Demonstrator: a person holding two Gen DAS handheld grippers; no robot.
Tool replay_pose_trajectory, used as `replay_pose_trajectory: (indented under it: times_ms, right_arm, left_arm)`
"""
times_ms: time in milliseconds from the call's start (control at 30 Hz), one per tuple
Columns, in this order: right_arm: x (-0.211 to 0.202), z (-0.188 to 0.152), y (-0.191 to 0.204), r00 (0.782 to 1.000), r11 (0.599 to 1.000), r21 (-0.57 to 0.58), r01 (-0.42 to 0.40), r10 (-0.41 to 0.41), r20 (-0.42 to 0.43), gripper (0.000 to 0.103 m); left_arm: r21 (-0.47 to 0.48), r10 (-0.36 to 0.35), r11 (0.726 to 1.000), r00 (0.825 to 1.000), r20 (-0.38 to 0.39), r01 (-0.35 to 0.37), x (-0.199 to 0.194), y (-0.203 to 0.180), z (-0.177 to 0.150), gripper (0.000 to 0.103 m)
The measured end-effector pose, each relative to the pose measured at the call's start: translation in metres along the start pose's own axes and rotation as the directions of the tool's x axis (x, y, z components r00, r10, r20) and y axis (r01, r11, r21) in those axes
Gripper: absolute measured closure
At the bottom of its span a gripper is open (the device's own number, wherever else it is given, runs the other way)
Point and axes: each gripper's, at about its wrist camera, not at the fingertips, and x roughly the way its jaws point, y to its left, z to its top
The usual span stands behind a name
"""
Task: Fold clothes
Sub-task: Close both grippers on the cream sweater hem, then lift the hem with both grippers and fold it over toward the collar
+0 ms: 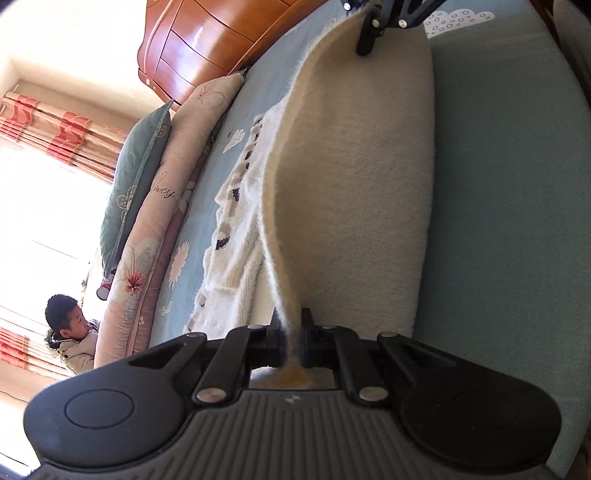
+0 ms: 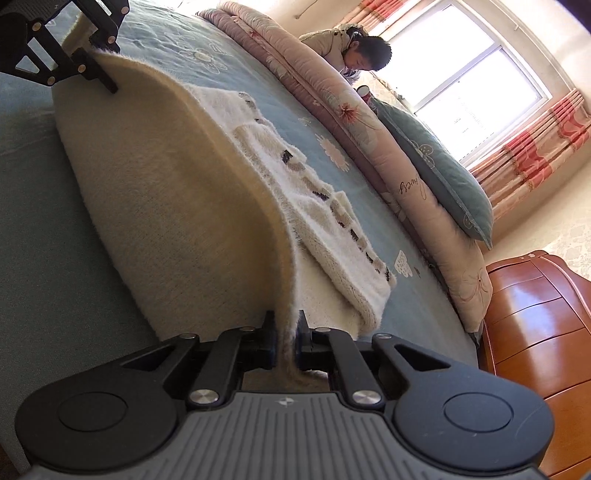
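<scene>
A cream fuzzy sweater (image 1: 351,166) lies on the blue-green bed sheet (image 1: 498,184), its near edge lifted into a curved flap. The part still lying flat is white knit with brown and black blocks (image 1: 236,206). My left gripper (image 1: 290,326) is shut on one corner of the lifted edge. My right gripper (image 1: 369,35) pinches the other corner, at the top of the left wrist view. In the right wrist view the right gripper (image 2: 286,326) is shut on the sweater (image 2: 166,166), and the left gripper (image 2: 98,61) holds the far corner at the upper left.
A rolled pink floral quilt (image 1: 155,221) and a green pillow (image 1: 136,173) lie along the far side of the bed. A wooden dresser (image 2: 535,332) stands past the bed's end. A person (image 2: 354,48) leans beside the bed near the window.
</scene>
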Motion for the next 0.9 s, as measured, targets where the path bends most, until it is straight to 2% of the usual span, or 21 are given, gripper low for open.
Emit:
replay_pose_trajectory:
  times_ms: [433,700,900]
  right_arm:
    - [0.066,0.035,-0.051,0.999,0.999,-0.008,0.040,-0.040,0.019,0.094]
    - [0.121,0.058,-0.083,0.995,0.995,0.034,0.097,-0.098,0.025,0.094]
    - [0.174,0.077,-0.106,0.992,0.990,0.062,0.127,-0.128,0.017,0.094]
  left_arm:
    - [-0.023,0.092,0.996,0.995,0.025,-0.091,0.067,0.054,0.005,0.098]
    - [-0.052,0.167,0.985,0.986,0.019,-0.166,0.118,0.091,0.011,0.098]
    - [-0.096,0.195,0.976,0.981,-0.012,-0.195,0.166,0.118,0.016,0.098]
